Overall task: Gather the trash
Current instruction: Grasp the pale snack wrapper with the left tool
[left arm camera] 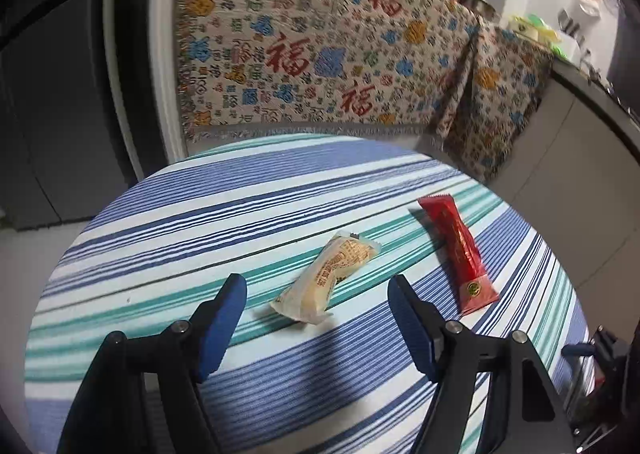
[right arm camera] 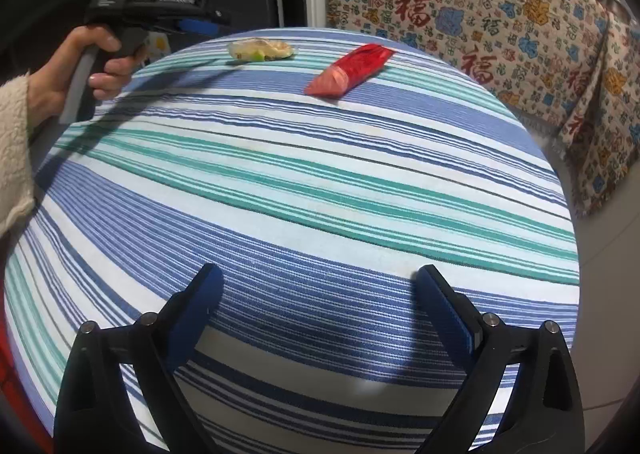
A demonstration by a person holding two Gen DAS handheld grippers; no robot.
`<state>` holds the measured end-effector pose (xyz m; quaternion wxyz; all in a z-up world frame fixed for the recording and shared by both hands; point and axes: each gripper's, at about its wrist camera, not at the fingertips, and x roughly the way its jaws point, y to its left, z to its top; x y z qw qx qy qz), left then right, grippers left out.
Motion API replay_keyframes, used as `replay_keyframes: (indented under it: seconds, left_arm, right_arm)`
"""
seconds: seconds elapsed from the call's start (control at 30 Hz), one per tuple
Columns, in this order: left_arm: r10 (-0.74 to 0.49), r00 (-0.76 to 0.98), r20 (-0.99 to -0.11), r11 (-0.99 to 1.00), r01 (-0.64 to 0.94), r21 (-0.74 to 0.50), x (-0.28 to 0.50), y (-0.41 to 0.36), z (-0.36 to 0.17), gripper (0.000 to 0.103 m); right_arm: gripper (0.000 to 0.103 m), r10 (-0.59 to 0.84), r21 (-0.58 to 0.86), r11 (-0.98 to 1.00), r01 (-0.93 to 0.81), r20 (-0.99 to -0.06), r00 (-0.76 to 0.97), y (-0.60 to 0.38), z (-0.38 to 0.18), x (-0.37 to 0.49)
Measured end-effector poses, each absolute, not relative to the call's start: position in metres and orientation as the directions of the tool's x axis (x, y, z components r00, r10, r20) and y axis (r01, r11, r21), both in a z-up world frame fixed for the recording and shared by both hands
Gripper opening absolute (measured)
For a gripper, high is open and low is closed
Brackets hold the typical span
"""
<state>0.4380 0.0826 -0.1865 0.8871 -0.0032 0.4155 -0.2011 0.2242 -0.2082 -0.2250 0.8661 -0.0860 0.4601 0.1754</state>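
Left wrist view: my left gripper [left arm camera: 318, 294] is spread wide with nothing between its blue pads [left arm camera: 222, 324]. It hangs over the striped tablecloth [left arm camera: 240, 205]. A pale yellow snack wrapper [left arm camera: 326, 282] lies on the cloth in the lower centre of the frame, in the gap between the two fingers but not touching either. A red wrapper [left arm camera: 460, 254] lies to the right of it, centre right of the frame, near the yellow one but apart from it, just past the right-hand finger.

Right wrist view: my right gripper [right arm camera: 320, 318] is also fully apart and empty, low in the frame over the near side of the cloth. Both wrappers sit at the far side of the table, upper centre of the frame: the yellow one [right arm camera: 260, 49] to the left, the red one [right arm camera: 350, 69] to the right. They are well apart from this gripper.

In the upper left of this view I see a hand [right arm camera: 86, 65] gripping the handle of the other gripper, close to the yellow wrapper.

A patterned blanket [left arm camera: 320, 45] with red characters hangs behind the table, across the top of both frames.
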Motion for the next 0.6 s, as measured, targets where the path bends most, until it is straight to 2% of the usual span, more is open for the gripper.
replay_keyframes:
  seconds: [0.27, 0.3, 0.33, 0.37, 0.4, 0.6]
  left_arm:
    - [-0.317, 0.556, -0.768, 0.898, 0.438, -0.054, 0.452, 0.058, -0.205, 0.074]
    - [-0.329, 0.562, -0.759, 0.896, 0.44, -0.062, 0.45, 0.058, -0.204, 0.061]
    - [-0.337, 0.562, -0.755, 0.895, 0.441, -0.071, 0.45, 0.057, -0.204, 0.033]
    - [-0.345, 0.55, -0.761, 0.895, 0.437, -0.09, 0.447, 0.057, -0.206, 0.021]
    - [-0.342, 0.548, -0.764, 0.898, 0.43, -0.094, 0.444, 0.057, -0.208, 0.015]
    - [-0.286, 0.596, -0.75, 0.936, 0.34, -0.086, 0.405, 0.058, -0.211, 0.011]
  right_arm:
    - [0.099, 0.228, 0.015, 0.922, -0.386, -0.827, 0.514, -0.21, -0.226, 0.224]
    - [0.099, 0.23, 0.017, 0.922, -0.386, -0.827, 0.513, -0.211, -0.226, 0.224]
    - [0.1, 0.231, 0.018, 0.922, -0.387, -0.827, 0.512, -0.212, -0.226, 0.224]
    - [0.1, 0.234, 0.022, 0.922, -0.386, -0.827, 0.511, -0.213, -0.226, 0.225]
    - [0.1, 0.238, 0.027, 0.922, -0.385, -0.826, 0.511, -0.214, -0.226, 0.226]
    - [0.097, 0.251, 0.092, 0.948, -0.304, -0.801, 0.543, -0.229, -0.209, 0.268]
